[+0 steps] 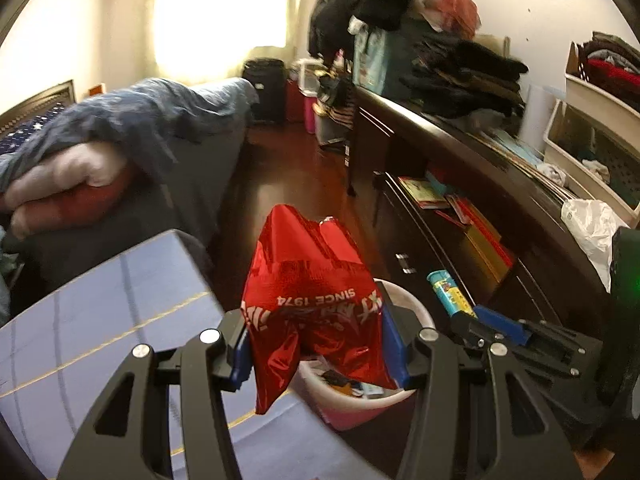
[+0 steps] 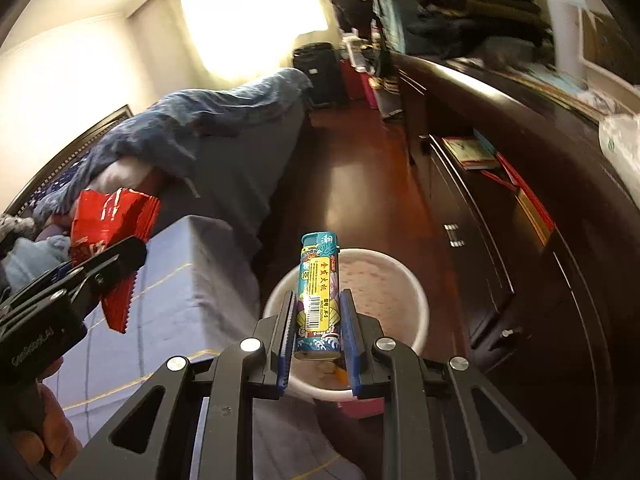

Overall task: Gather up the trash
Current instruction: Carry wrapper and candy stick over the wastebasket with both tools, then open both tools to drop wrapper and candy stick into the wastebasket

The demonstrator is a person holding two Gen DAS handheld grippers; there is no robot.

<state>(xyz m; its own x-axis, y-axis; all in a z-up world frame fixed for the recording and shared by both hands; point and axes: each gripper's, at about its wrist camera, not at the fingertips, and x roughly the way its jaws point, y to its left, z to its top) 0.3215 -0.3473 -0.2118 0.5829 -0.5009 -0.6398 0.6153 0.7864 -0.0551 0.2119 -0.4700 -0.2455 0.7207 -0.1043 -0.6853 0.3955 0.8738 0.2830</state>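
Two pieces of trash are in hand, one per gripper. My left gripper (image 1: 320,354) is closed on a red foil wrapper (image 1: 308,292), pinching it near its lower part so that most of the wrapper stands up crumpled ahead of the fingers. I judge it very light, thin and slick, with no stiffness to speak of; it can slide out of a loose pinch, so a hold across a creased, doubled part suits it better than a hold on a single edge. My right gripper (image 2: 318,340) is clamped on a teal lighter (image 2: 319,296), gripped on its two flat sides near the base, standing upright along the fingers. That one I take for rigid, smooth plastic, light but compact, so it will drop straight when released.

Both things hang over or close beside the white bin (image 2: 416,300) on the floor, between the bed (image 2: 224,148) and the dark dresser (image 2: 520,240).

From the right wrist view I see the bin's bare far wall directly behind the lighter, and the serrated edge of the wrapper off to the left. The left wrist view instead shows scraps already lying in the bin, the printing on the wrapper, and the right gripper from the side.
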